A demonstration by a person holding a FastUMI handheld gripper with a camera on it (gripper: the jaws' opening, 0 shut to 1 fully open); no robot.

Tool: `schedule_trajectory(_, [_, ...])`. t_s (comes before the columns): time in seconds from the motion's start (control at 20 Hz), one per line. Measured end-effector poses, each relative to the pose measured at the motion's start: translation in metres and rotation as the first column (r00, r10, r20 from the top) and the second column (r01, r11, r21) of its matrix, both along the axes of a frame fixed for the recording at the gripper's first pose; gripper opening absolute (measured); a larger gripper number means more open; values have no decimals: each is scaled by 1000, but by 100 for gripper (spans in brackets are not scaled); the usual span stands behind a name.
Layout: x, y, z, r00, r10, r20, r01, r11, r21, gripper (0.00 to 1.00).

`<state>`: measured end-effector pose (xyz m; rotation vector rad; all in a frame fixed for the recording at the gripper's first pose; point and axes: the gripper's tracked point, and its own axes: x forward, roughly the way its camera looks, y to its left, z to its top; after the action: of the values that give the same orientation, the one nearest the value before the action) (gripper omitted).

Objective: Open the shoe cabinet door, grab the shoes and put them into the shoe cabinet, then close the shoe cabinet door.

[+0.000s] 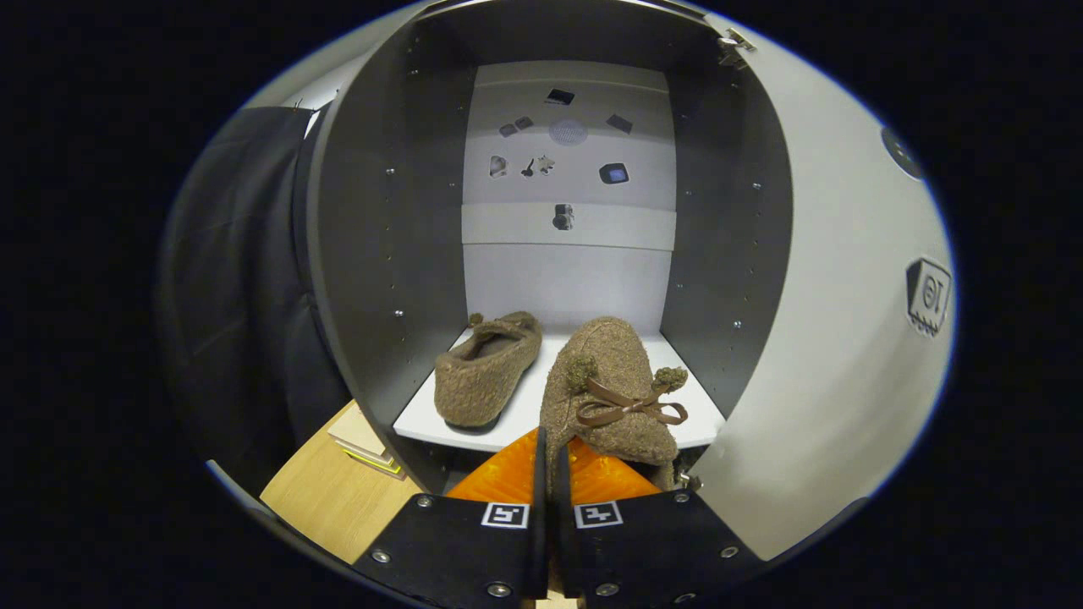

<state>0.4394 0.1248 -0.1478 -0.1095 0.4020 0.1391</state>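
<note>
on the white shelf (677, 359) inside the dark grey shoe cabinet (389, 254), toward its left, lies a brown woolly slipper (486, 372), heel toward the camera and already put away. to its right a second brown woolly slipper with a ribbon bow (613, 389) hangs over the shelf's front edge. the orange-fingered gripper (548, 474) is drawn narrow, its two fingers nipping this slipper's near edge between them. further right stands the white cabinet door (846, 338), swung open.

to finish this step well, i judge the slipper should be carried further in until its whole sole is over the shelf, kept apart from the first slipper, then lowered flat before the fingers part. let go here and it may tip off the edge. pull straight back afterwards, clear of the bow.
</note>
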Motion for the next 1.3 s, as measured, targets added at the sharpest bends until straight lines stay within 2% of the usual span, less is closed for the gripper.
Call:
schedule_trajectory(0.25, [63, 3, 8, 1000, 23, -9, -23, 999, -25, 5])
schedule_trajectory(0.6, [140, -8, -22, 995, 7, -102, -16, 996, -84, 5])
schedule_trajectory(0.85, [155, -8, -45, 985, -10, -172, 2, 999, -42, 6])
schedule_trajectory(0.95, [158, -1, -54, 981, -1, -194, 1, 1000, -3, 11])
schedule_trajectory(1.0, [157, -2, -54, 980, -2, -197, 2, 1000, 1, 14])
schedule_trajectory(1.3, [142, -2, -35, 986, -13, -164, 19, 999, 34, 16])
